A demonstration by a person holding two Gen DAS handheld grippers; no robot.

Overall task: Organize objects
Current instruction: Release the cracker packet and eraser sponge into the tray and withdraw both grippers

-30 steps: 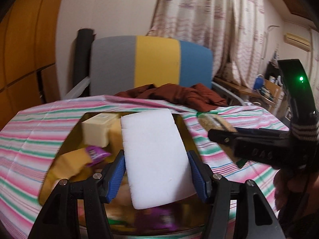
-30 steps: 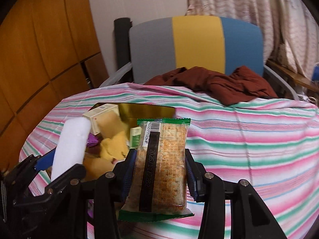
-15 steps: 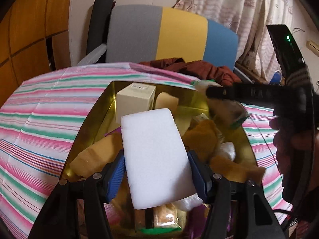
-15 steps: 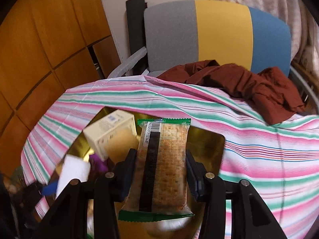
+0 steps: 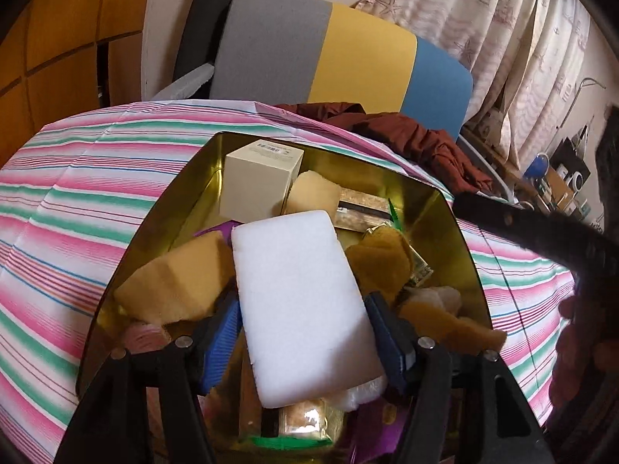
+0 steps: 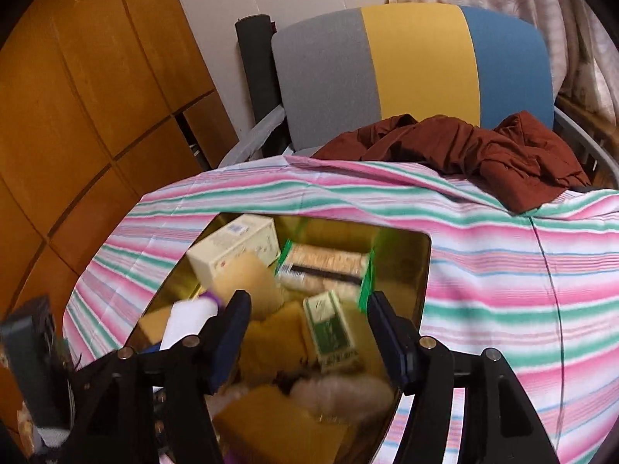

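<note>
My left gripper (image 5: 303, 301) hangs low over the open gold tin (image 5: 460, 232). A white foam block (image 5: 298, 301) stands tilted between its blue pads, which still touch the block's sides as the jaws are opening. My right gripper (image 6: 309, 305) is over the tin's (image 6: 423, 270) right half, its jaws opening with nothing between them. The cracker packet (image 6: 323, 266) with green ends lies loose in the tin at the back. In the right wrist view the foam block (image 6: 187, 321) shows at lower left.
The tin holds a cream box (image 5: 259, 181), yellow sponges (image 5: 174, 286), a small green box (image 6: 329, 332) and other packets. It sits on a pink and green striped cloth (image 6: 503, 270). Behind are a chair (image 6: 418, 62) and a red-brown garment (image 6: 464, 147). A hand (image 5: 580, 348) is at the right.
The right gripper opened and the cracker packet dropped out of it into the tin. The left gripper came forward and down over the tin with the foam block.
</note>
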